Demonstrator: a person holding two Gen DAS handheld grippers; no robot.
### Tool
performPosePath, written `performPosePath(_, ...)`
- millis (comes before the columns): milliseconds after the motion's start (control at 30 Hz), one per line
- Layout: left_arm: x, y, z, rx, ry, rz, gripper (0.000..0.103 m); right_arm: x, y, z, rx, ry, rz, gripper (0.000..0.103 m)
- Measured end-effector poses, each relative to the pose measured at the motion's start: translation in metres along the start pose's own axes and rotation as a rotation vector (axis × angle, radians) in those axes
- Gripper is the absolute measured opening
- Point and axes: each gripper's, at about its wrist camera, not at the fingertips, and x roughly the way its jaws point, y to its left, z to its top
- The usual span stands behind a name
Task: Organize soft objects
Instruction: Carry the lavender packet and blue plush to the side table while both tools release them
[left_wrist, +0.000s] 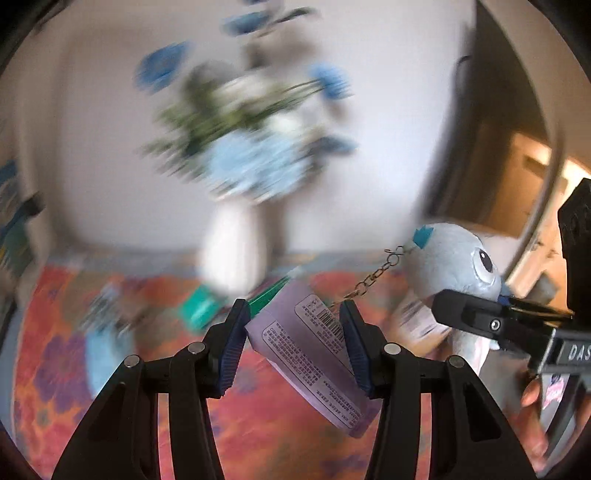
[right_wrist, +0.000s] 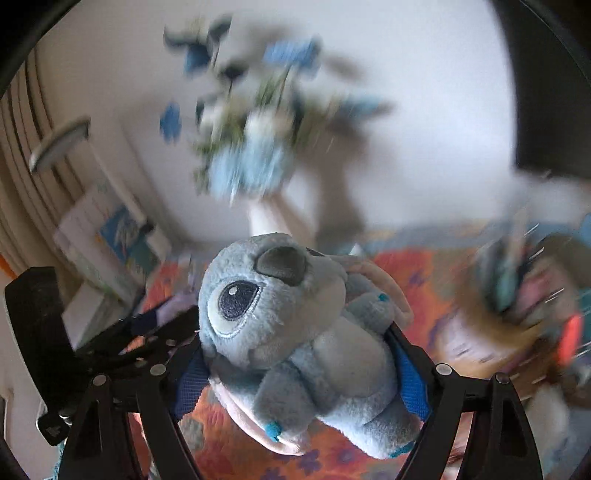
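Clamping one plush toy (right_wrist: 295, 332), right fingers (right_wrist: 412, 384); left fingers (left_wrist: 234, 350) pinch one paper tag (left_wrist: 310, 354).

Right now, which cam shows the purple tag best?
Left wrist. The purple tag sits sharp between the left gripper pads, print and barcode visible, chained to the plush toy. Right wrist shows only a blurred purple sliver of it behind the toy.

Left hand-held gripper (left_wrist: 293, 332) clamped on a lilac paper tag (left_wrist: 314, 354); printed text and barcode face up. A metal chain (left_wrist: 373, 277) runs from the tag up-right to a pale blue plush toy (left_wrist: 454, 266), right of the tag, pinched by the right hand-held gripper (left_wrist: 480, 317). Behind the tag: blurred white vase (left_wrist: 232, 251), blue flowers. Below: orange floral tabletop (left_wrist: 277, 424).
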Motion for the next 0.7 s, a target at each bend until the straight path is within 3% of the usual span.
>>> performPosePath(200, 0.021, -0.098, 0.053, 0.122, -0.069, -0.142, 0.047, -0.086, -0.057, 0.030, 0.092, -0.195, -0.118, 0.085)
performPosePath(400, 0.062, -0.178, 0.078, 0.118, -0.024, -0.361, 0.047, -0.126, -0.156, 0.035, 0.282, -0.255, -0.294, 0.085)
performPosePath(533, 0.099, -0.235, 0.077, 0.181, 0.022, -0.375, 0.047, -0.135, -0.214, 0.031, 0.389, -0.238, -0.410, 0.085)
performPosePath(700, 0.136, -0.279, 0.065, 0.217, 0.060, -0.328, 0.048, -0.124, -0.273, 0.024, 0.494, -0.143, -0.549, 0.085)
